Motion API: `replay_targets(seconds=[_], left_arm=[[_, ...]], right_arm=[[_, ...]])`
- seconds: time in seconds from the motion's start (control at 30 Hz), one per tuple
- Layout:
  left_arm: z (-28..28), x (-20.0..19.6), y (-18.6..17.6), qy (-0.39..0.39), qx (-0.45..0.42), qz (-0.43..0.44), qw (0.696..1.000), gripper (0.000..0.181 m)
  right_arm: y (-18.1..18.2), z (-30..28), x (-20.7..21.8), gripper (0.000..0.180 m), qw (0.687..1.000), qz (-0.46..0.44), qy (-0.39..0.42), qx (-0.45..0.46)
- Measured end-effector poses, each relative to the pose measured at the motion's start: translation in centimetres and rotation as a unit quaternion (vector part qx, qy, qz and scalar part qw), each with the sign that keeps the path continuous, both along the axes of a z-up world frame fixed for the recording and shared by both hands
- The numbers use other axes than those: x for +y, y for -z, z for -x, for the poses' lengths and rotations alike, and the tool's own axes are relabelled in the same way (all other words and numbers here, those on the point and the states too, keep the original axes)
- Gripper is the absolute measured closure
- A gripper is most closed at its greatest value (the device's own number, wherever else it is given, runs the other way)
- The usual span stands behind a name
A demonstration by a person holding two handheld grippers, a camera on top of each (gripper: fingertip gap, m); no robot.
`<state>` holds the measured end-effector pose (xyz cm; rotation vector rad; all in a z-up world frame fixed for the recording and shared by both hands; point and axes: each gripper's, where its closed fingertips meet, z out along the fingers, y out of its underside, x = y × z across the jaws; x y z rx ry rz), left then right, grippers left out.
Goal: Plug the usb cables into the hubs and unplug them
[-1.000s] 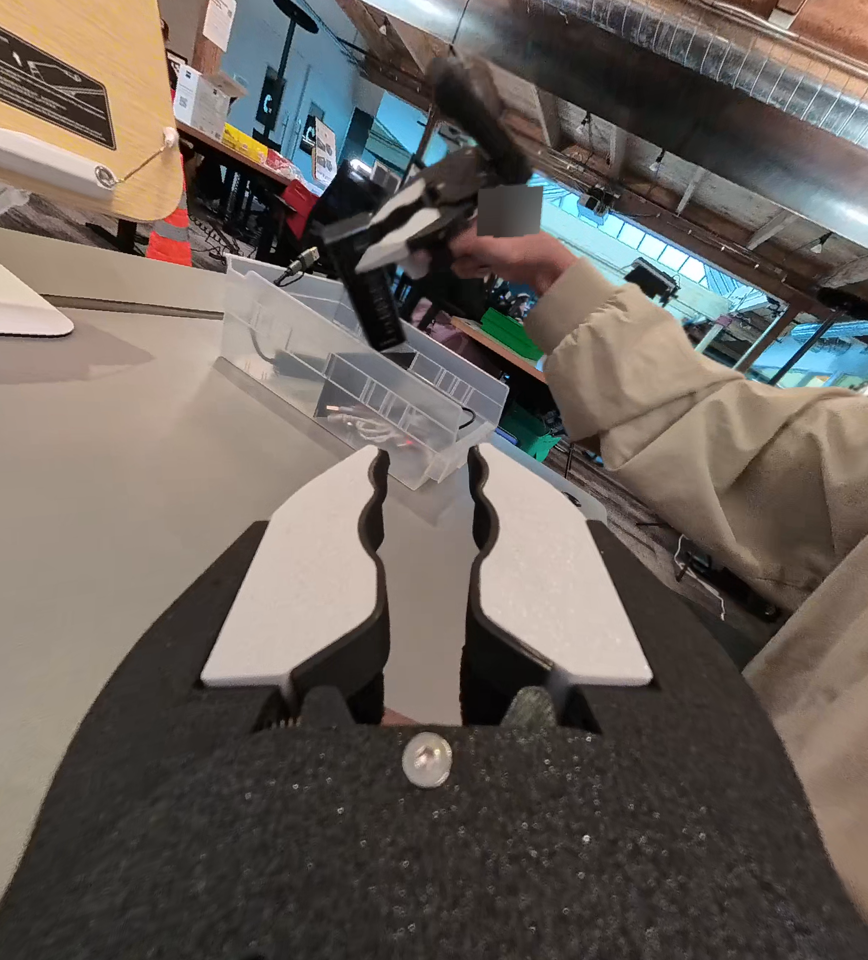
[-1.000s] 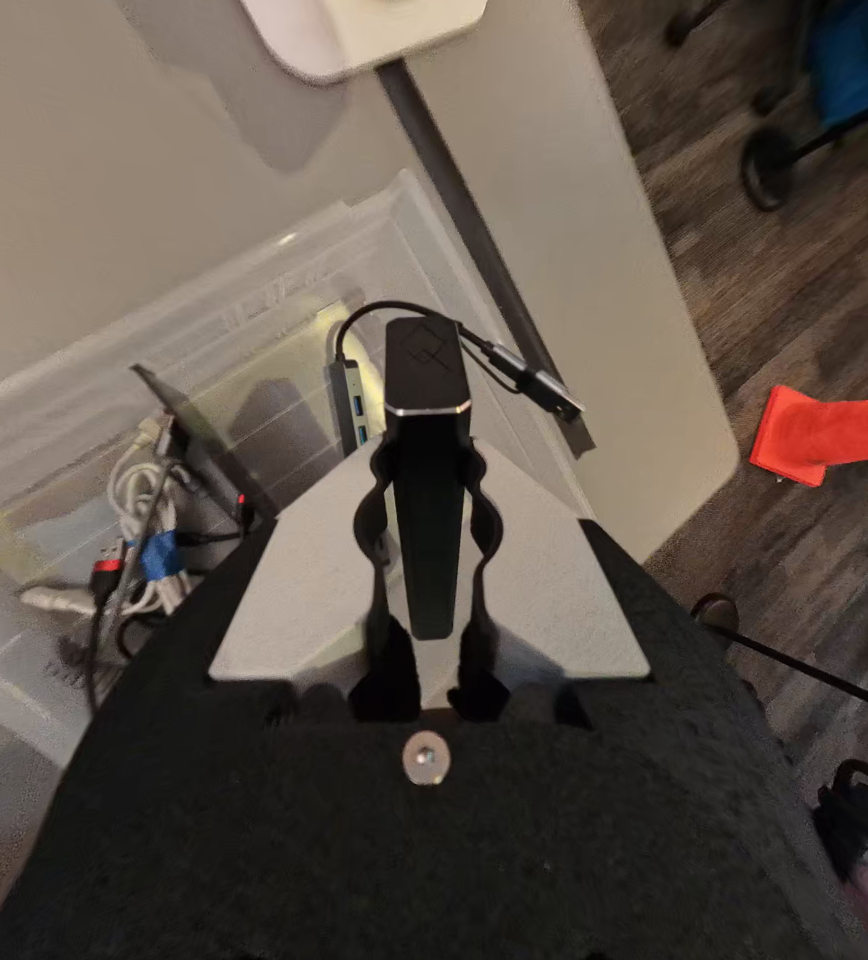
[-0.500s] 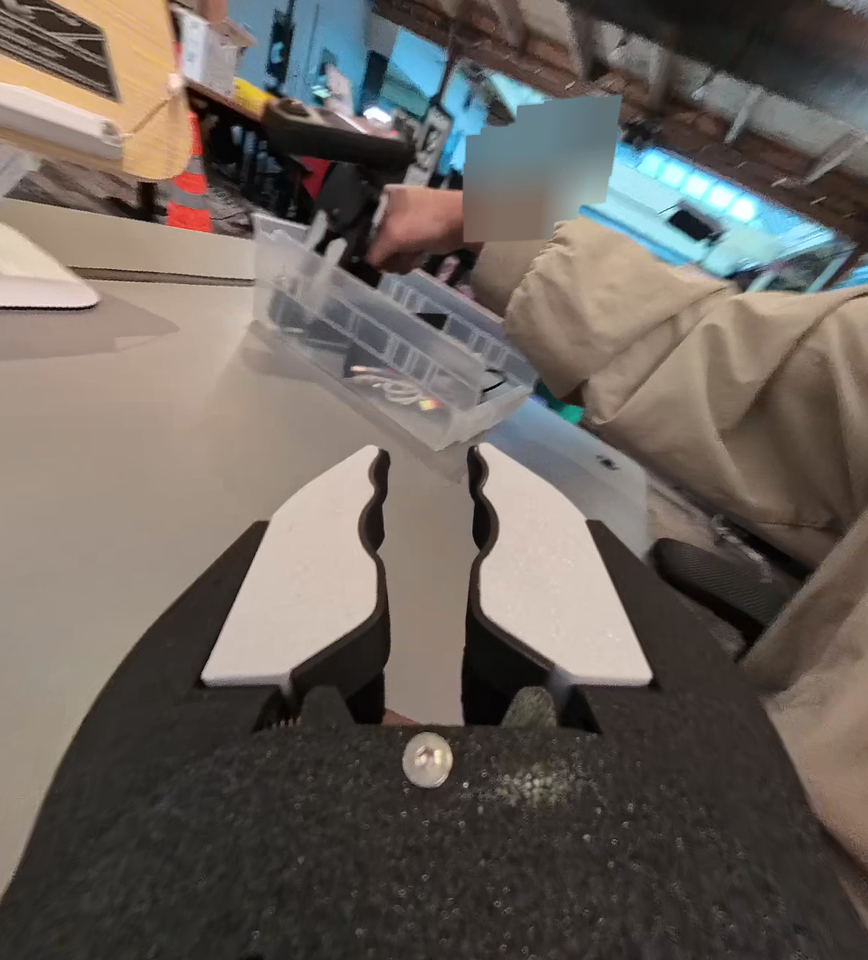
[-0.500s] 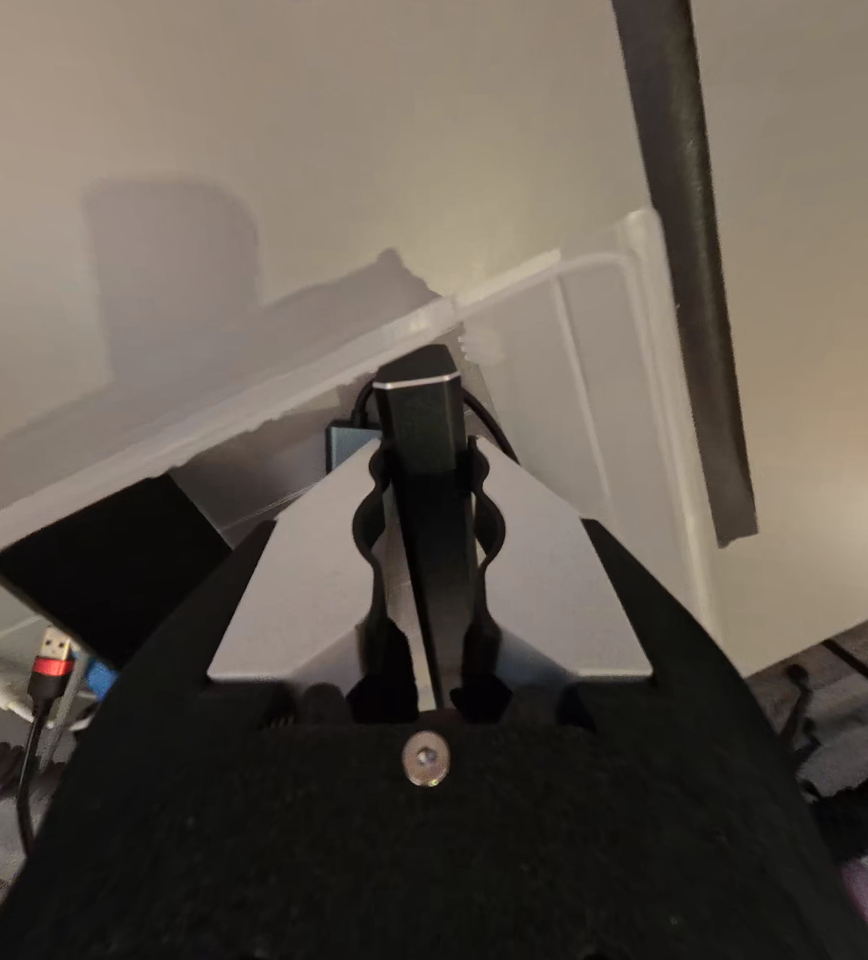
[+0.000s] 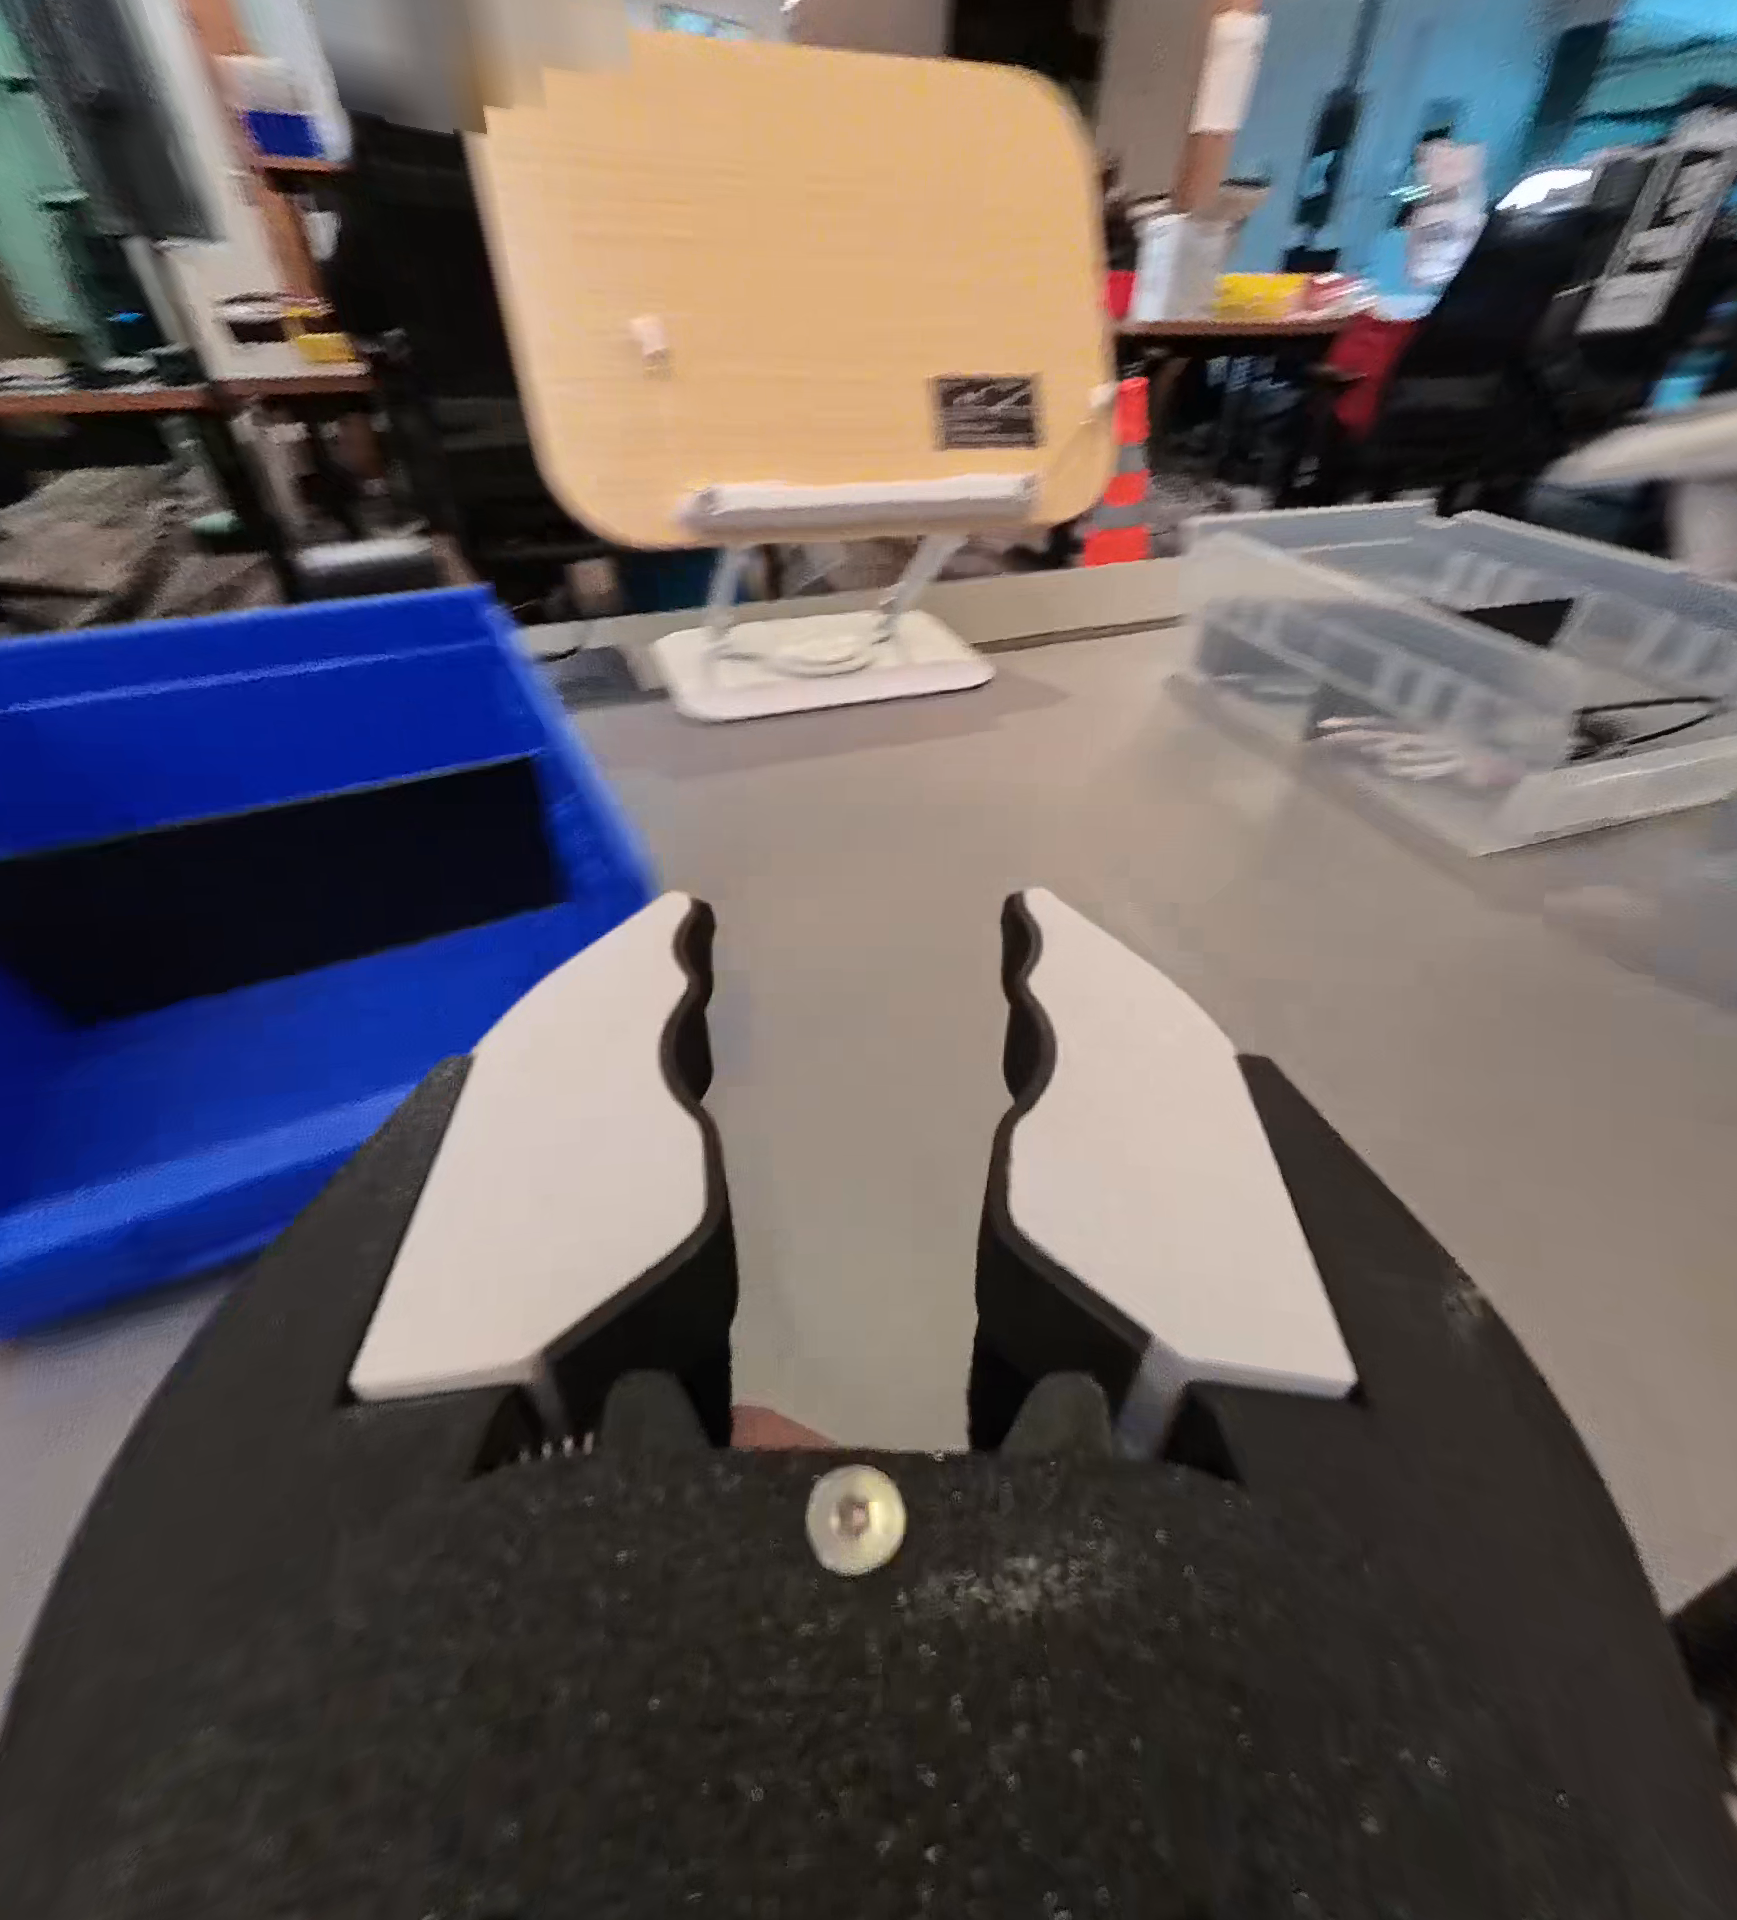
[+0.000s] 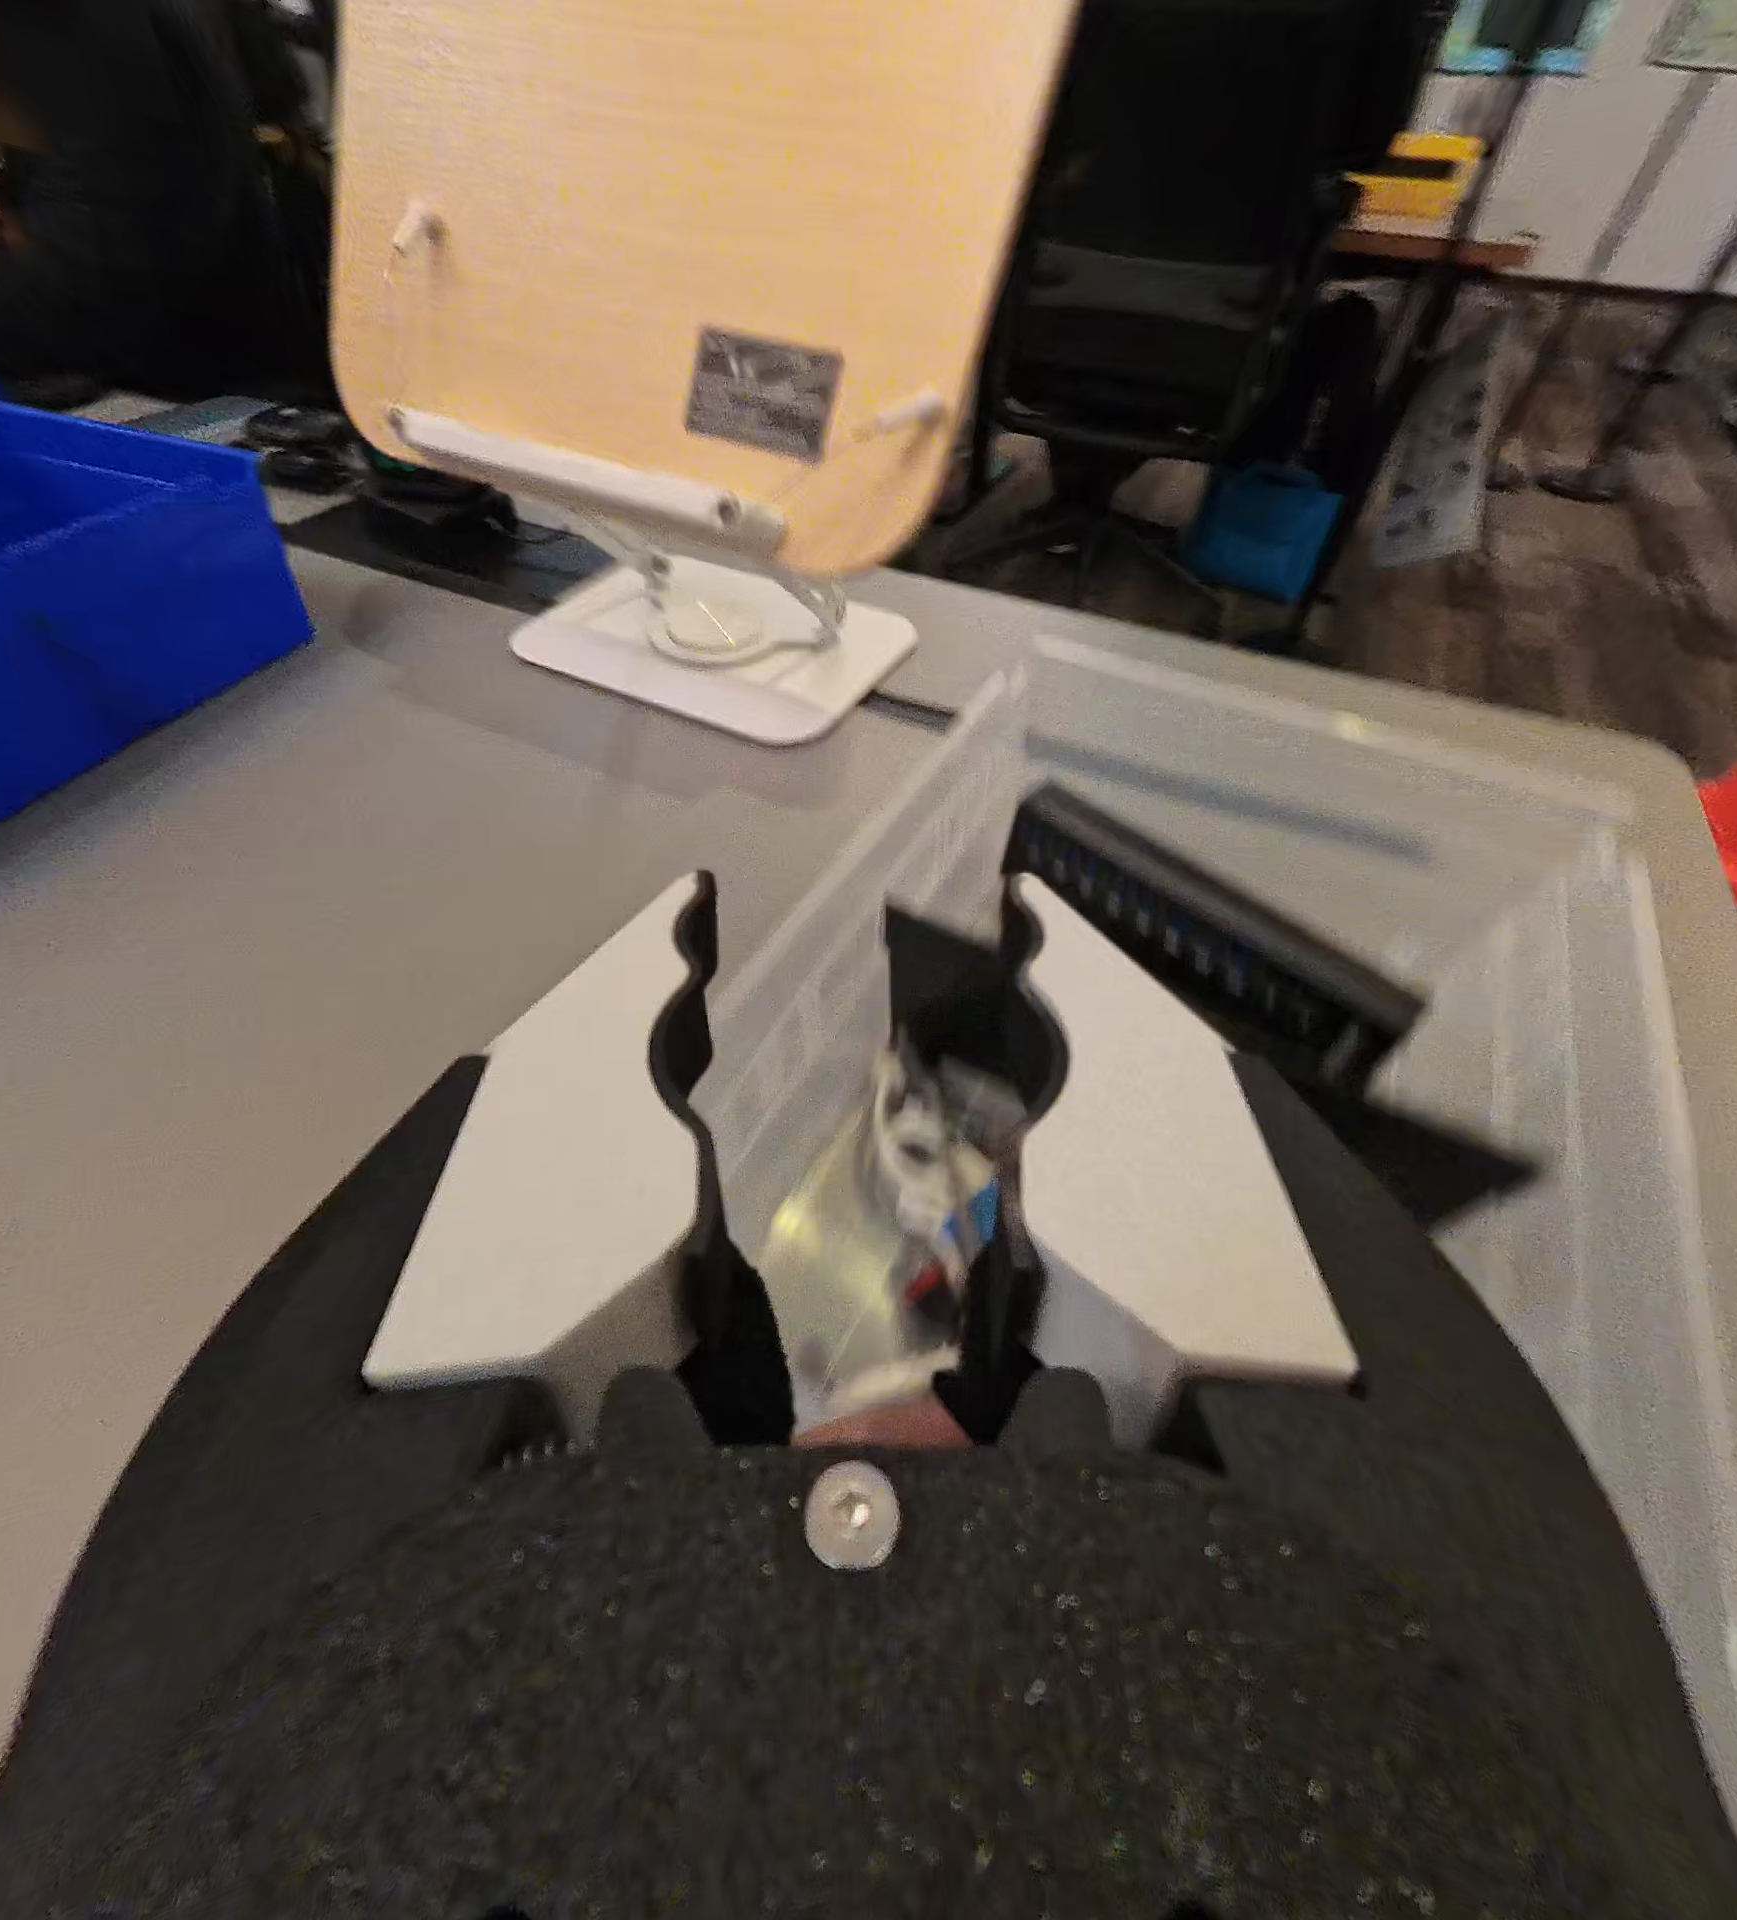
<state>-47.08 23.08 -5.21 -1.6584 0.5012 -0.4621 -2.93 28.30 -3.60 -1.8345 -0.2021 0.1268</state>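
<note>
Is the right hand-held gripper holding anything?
No, the right hand-held gripper is open and empty above the clear bin.

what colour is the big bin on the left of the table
Blue. The bin shows best in the left wrist view, beside the open left gripper.

The right gripper (image 6: 856, 914) hides most of the cables (image 6: 921, 1184) in the clear bin (image 6: 1570, 997); the black hub (image 6: 1217, 951) shows blurred.
</note>
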Motion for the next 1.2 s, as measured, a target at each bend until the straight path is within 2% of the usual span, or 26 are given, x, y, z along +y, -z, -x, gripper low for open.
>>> replay_targets(seconds=[0.1,0.13,0.17,0.2,0.27,0.33,0.5,0.63,0.67,0.8,0.93,1.07,1.2], left_arm=[[6.1,0.7,1.8,-0.07,-0.02,0.032,0.997,0.127],[8.1,0.9,2.3,-0.1,-0.04,0.042,0.993,0.13],[9.7,1.1,2.7,-0.125,-0.063,0.05,0.989,0.141],[11.0,1.3,2.7,-0.143,-0.088,0.054,0.984,0.151],[12.2,1.8,2.5,-0.151,-0.124,0.063,0.979,0.153],[12.2,2.4,3.1,-0.15,-0.108,0.074,0.98,0.152],[9.8,2.6,4.1,-0.125,-0.08,0.09,0.985,0.148],[10.9,2.4,5.3,-0.188,-0.03,0.09,0.978,0.151],[11.0,2.2,5.0,-0.187,-0.034,0.083,0.978,0.155],[10.9,1.9,4.8,-0.179,-0.041,0.084,0.979,0.151],[10.2,2.2,5.6,-0.167,-0.03,0.108,0.98,0.136],[9.9,2.6,4.3,-0.164,-0.054,0.082,0.982,0.141],[9.8,2.7,4.6,-0.166,-0.031,0.078,0.983,0.14]], right_arm=[[4.8,0.1,-5.0,0.126,0.996,-0.015,0.081,0.033],[6.4,0.1,-6.2,0.125,0.994,0.0,0.102,0.049],[7.2,0.5,-7.1,0.125,0.991,0.014,0.108,0.074],[7.3,1.0,-7.6,0.123,0.99,0.018,0.102,0.091],[6.3,0.0,-8.0,0.123,0.99,-0.005,0.124,0.07],[6.1,-1.7,-7.9,0.124,0.988,-0.021,0.15,0.029],[7.9,-3.8,-7.9,0.122,0.986,0.011,0.167,-0.015],[7.6,-3.9,-8.3,0.123,0.985,0.002,0.169,0.015],[7.5,-3.7,-8.3,0.124,0.986,0.003,0.166,0.027],[7.7,-3.1,-8.5,0.123,0.987,0.005,0.154,0.036],[8.0,-3.2,-8.3,0.122,0.987,0.018,0.16,0.002],[8.3,-3.3,-8.0,0.122,0.987,0.027,0.158,0.0],[7.1,-3.6,-7.9,0.123,0.986,0.003,0.164,0.026]])
